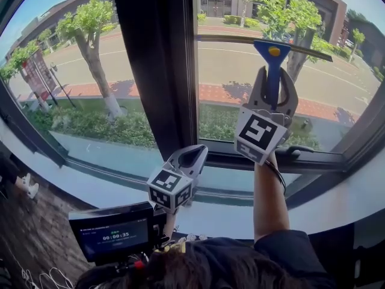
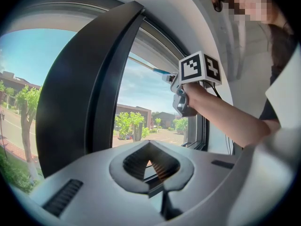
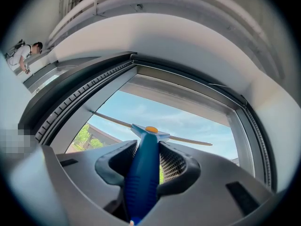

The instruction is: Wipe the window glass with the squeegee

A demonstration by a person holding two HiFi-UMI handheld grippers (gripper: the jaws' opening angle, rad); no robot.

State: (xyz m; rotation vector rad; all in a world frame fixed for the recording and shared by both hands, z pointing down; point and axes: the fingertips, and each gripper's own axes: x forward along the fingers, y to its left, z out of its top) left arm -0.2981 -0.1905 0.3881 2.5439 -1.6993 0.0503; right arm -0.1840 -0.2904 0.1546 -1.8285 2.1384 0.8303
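The right gripper (image 1: pixel 274 92) pinches the squeegee (image 1: pixel 272 52) by its upright blue handle, the blade lying crosswise above the jaws, high against the window glass (image 1: pixel 228 71), while the left gripper (image 1: pixel 191 156), jaws pressed together empty, hangs lower.

The squeegee (image 1: pixel 274 62) is coloured deep blue along its handle, with an orange-yellow dot near the head and a dark blade. The right claw (image 1: pixel 274 80) and the left claw (image 1: pixel 194 156) are finished in pale grey, and the marker cube (image 1: pixel 258 135) on each is patterned with black squares on white. The window frame (image 1: pixel 153 71) is painted black.
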